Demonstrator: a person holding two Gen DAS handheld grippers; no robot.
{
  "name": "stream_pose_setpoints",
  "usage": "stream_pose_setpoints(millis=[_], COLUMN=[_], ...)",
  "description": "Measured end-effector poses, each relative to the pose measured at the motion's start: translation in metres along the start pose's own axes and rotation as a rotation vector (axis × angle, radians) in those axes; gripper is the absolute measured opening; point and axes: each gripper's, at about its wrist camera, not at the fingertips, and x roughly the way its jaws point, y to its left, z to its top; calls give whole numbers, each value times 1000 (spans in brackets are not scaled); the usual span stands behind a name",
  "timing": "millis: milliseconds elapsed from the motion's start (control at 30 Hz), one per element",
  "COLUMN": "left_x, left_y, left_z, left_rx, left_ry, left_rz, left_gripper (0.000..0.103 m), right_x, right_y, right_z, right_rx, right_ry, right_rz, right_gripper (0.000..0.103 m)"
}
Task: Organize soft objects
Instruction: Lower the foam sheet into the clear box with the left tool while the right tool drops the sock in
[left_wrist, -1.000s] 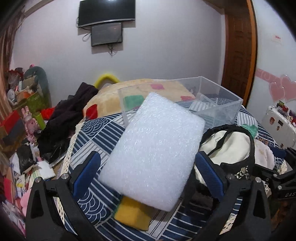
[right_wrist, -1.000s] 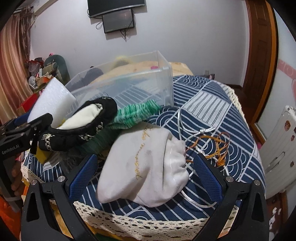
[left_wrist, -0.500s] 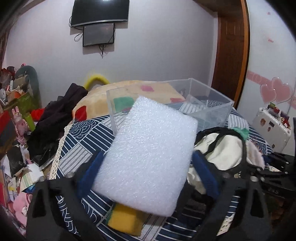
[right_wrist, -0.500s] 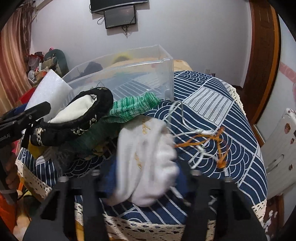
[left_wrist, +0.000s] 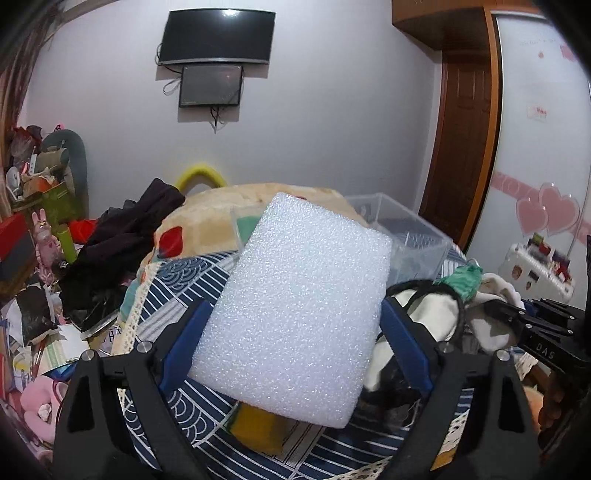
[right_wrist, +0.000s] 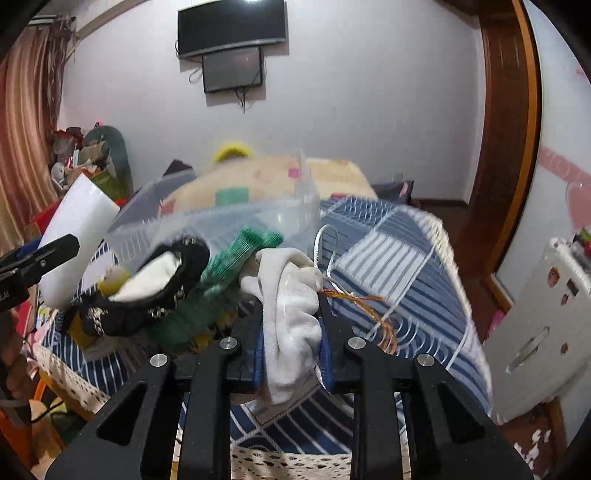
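Both hand-held grippers are clamped on something soft. Left hand-held gripper (left_wrist: 291, 341) holds the white foam block (left_wrist: 295, 306) between its blue fingers (left_wrist: 183, 343), and the block is raised and tilted over the counter (left_wrist: 177, 273) with the blue patterned cloth. Under the near edge of the block a yellow sponge (left_wrist: 258, 424) lies on the cloth. Right hand-held gripper (right_wrist: 291, 341) has its fingers pressed together on the white pouch (right_wrist: 291, 314), which bulges up above them; its white and orange cords (right_wrist: 369, 310) trail to the right onto the cloth. Just left of the pouch lie a green knitted piece (right_wrist: 229, 262) and a black-rimmed slipper (right_wrist: 155, 284) with cream lining, touching each other. Behind them stands the clear bin (right_wrist: 221, 221), on the far part of the counter. The foam block is also seen at the left edge of the right wrist view, beside the bin.
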Motion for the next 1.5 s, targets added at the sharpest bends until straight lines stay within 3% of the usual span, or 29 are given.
stream_pose_setpoints(millis=[433, 567, 800, 1000, 1500], left_x=[-18, -11, 17, 51, 124], left_y=[7, 9, 8, 11, 4], left_z=[36, 51, 66, 74, 72], left_rx=[-29, -40, -27, -53, -55], left_ry=[-90, -100, -80, -4, 187], left_rz=[12, 1, 53, 45, 30], left_gripper=[92, 92, 92, 92, 92], right_x=[-16, -8, 10, 30, 97], right_y=[3, 12, 21, 27, 32], right_z=[53, 65, 86, 91, 83], right_rx=[-23, -36, -57, -75, -115], right_ry=[-160, -175, -190, -163, 59], right_rz=[25, 48, 66, 66, 81], right_gripper=[21, 21, 21, 21, 22])
